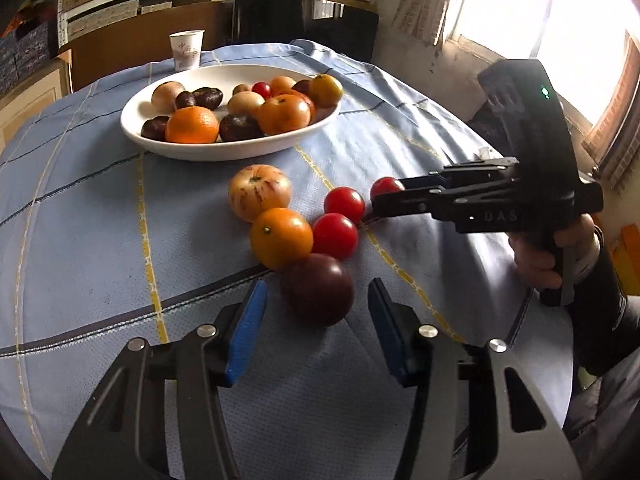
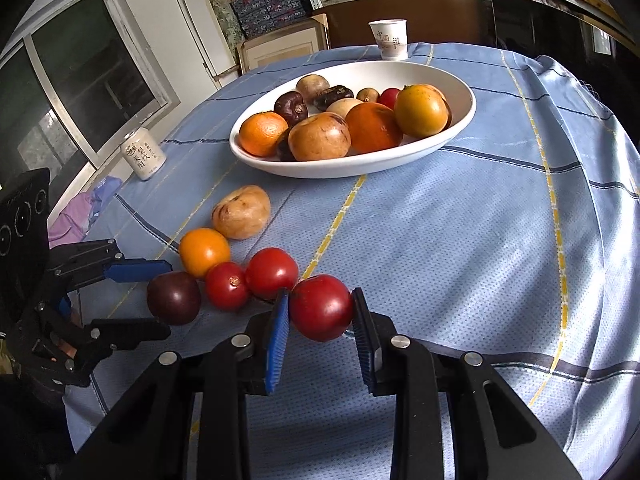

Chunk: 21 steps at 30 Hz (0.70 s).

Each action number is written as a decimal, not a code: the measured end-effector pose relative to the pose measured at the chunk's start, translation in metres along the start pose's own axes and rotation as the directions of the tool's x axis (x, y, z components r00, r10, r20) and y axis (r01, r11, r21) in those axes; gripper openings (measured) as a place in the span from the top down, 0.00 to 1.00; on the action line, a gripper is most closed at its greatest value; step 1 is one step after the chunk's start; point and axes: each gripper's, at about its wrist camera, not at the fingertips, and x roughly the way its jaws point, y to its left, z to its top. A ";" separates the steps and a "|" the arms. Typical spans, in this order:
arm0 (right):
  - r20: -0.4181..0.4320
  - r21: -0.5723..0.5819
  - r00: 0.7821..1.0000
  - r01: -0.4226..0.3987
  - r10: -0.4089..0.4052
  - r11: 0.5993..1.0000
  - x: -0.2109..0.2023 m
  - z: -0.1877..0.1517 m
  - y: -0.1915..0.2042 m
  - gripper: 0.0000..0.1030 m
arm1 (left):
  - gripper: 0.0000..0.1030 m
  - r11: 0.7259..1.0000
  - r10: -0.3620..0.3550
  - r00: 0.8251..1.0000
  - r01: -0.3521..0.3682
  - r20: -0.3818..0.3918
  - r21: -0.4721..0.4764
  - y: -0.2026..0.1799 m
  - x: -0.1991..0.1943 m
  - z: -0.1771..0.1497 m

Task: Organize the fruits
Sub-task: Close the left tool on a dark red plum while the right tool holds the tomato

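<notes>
A row of loose fruit lies on the blue checked cloth: a pale striped fruit [image 1: 259, 192], an orange [image 1: 281, 238], two red tomatoes [image 1: 344, 204] [image 1: 335, 236] and a dark purple fruit [image 1: 318, 290]. My left gripper [image 1: 318, 284] stands open with its blue pads on either side of the purple fruit [image 2: 174, 298], a gap showing on each side. My right gripper [image 2: 320, 292] is shut on a third red tomato [image 2: 321, 307] at the row's end, low over the cloth. Behind stands a white oval bowl [image 2: 360, 168] with several oranges, tomatoes and dark fruits in it.
A paper cup [image 2: 390, 40] stands at the table's far edge behind the bowl. A drink can [image 2: 143, 156] stands near the edge by the window. The person's hand [image 1: 540, 256] grips the right handle. Bare cloth spreads to the right of the bowl.
</notes>
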 end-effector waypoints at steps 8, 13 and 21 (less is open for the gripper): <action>0.000 -0.005 1.000 0.000 0.000 1.000 0.000 -0.001 0.002 0.70 | 0.62 1.000 0.010 1.000 -0.010 -0.026 0.016 -0.003 0.006 0.000; 0.001 -0.004 1.000 0.003 -0.003 1.000 0.000 -0.001 0.002 0.70 | 0.64 1.000 0.008 1.000 -0.008 -0.023 0.014 -0.003 0.005 0.000; 0.026 0.002 1.000 -0.001 0.000 1.000 -0.006 0.000 -0.002 0.70 | 0.64 1.000 0.017 1.000 -0.017 0.001 0.016 -0.004 -0.001 -0.001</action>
